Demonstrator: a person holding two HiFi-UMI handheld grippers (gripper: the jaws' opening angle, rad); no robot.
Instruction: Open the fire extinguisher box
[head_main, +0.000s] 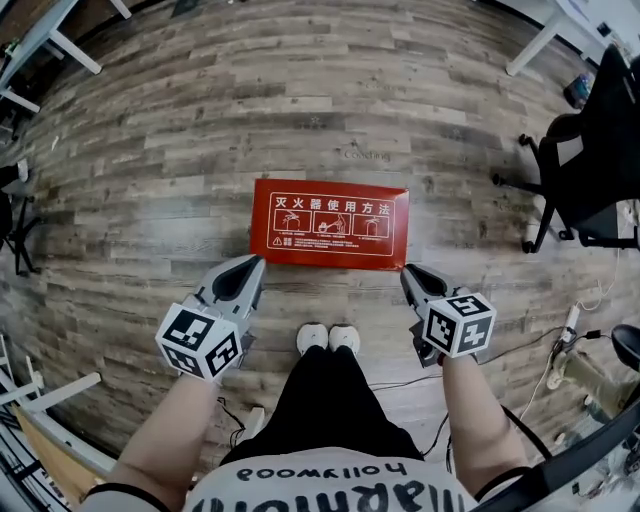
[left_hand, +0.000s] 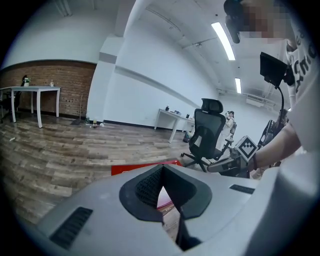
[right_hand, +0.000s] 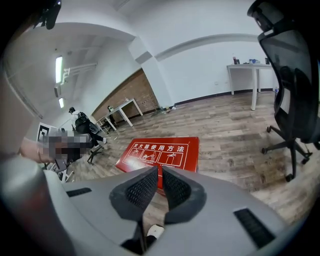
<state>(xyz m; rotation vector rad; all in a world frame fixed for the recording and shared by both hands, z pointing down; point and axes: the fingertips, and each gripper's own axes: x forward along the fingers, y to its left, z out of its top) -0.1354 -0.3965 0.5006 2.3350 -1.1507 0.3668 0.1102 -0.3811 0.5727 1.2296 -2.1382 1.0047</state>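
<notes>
A red fire extinguisher box (head_main: 330, 224) lies flat on the wooden floor with its white-printed lid up and closed. It also shows in the right gripper view as the box (right_hand: 162, 154) and, partly hidden by the jaws, in the left gripper view as the box (left_hand: 142, 168). My left gripper (head_main: 252, 265) hovers just in front of the box's near left corner, shut and empty. My right gripper (head_main: 407, 272) is by the near right corner, also shut with nothing between its pads.
A black office chair (head_main: 585, 185) stands to the right of the box. White table legs (head_main: 45, 45) are at the far left and far right. Cables (head_main: 540, 345) run on the floor at the right. The person's shoes (head_main: 330, 339) are just behind the box.
</notes>
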